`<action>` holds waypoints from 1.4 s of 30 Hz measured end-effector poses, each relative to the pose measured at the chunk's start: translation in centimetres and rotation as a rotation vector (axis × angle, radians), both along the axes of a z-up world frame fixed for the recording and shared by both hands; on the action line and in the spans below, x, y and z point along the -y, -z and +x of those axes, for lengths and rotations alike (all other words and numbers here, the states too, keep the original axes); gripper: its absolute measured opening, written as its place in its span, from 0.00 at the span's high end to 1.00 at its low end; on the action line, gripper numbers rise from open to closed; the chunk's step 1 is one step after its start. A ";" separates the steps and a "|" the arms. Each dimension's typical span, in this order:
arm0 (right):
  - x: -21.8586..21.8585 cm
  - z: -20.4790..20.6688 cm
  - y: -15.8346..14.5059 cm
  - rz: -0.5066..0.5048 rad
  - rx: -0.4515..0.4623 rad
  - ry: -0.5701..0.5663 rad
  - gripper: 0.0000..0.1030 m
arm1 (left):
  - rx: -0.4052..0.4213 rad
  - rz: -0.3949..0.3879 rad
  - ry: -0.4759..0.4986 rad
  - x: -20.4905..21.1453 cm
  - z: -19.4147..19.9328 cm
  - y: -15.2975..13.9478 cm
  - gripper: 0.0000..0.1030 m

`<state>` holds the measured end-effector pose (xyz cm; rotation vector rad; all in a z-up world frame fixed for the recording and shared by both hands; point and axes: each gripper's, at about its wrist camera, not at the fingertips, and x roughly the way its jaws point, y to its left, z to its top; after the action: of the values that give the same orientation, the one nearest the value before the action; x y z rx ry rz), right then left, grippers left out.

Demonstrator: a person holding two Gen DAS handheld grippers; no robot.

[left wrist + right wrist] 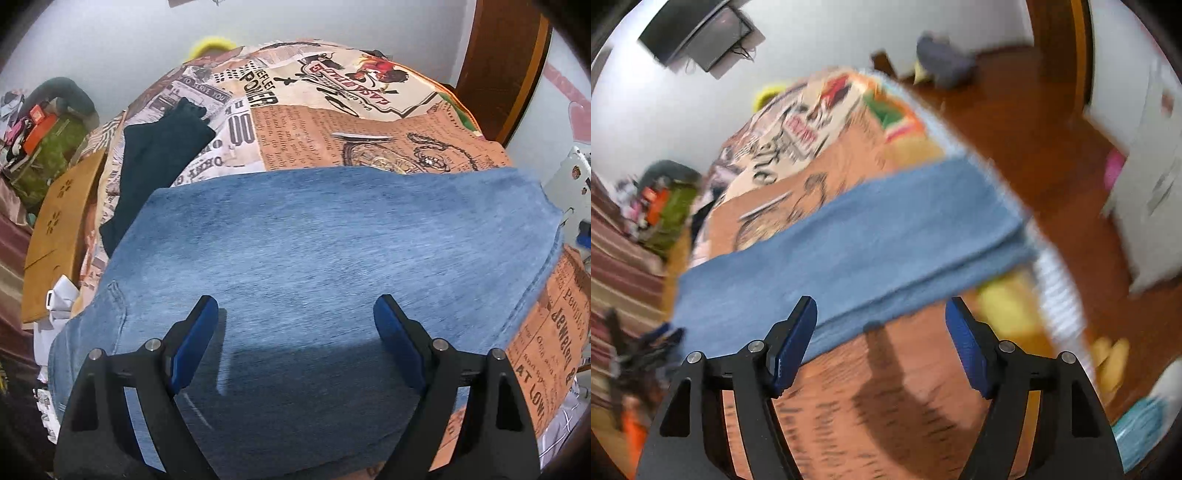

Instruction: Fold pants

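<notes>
Blue denim pants [332, 240] lie folded flat on a table covered with a newspaper-print cloth [351, 129]. My left gripper [295, 310] is open and empty, hovering just above the near part of the pants. In the blurred right wrist view the same pants [857, 243] lie as a folded band across the cloth [842, 398]. My right gripper [881, 314] is open and empty, above the cloth at the near edge of the pants.
A dark garment [159, 155] lies on the table's far left. A wooden chair back [59, 236] stands at the left, clutter [40, 129] beyond it. The table's right edge [1052, 280] drops to a wooden floor [1015, 122]. A white cabinet [1152, 177] stands at right.
</notes>
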<state>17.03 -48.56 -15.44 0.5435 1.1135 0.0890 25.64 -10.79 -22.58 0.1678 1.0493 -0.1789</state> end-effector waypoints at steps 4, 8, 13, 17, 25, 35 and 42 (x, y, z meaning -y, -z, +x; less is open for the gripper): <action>0.3 0.8 1.9 0.035 -0.007 0.065 0.33 | -0.002 -0.007 0.002 0.4 -0.1 0.1 0.15; 1.4 2.4 2.9 0.062 -0.005 0.149 0.33 | -0.017 -0.026 0.005 0.8 0.0 0.2 0.15; 3.4 5.0 3.2 0.043 -0.002 0.215 0.35 | -0.024 -0.035 0.020 1.6 0.1 0.3 0.15; 4.9 6.5 3.2 -0.015 0.005 0.255 0.60 | -0.034 -0.043 0.037 2.4 0.4 0.3 0.15; 5.6 6.1 -0.7 -0.118 0.137 0.215 0.93 | 0.042 -0.011 0.077 3.9 0.0 -1.1 0.16; -2.0 5.0 -12.3 -0.097 0.443 0.042 0.94 | 0.218 -0.001 0.087 2.1 -2.1 -6.5 0.15; -12.1 5.4 -16.4 -0.063 0.567 -0.176 0.94 | 0.328 -0.043 0.039 -1.3 -4.0 -10.1 0.04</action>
<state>22.45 -36.50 0.95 0.3304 0.6040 0.3387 21.68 -9.54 -12.52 0.1722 0.7157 -0.2010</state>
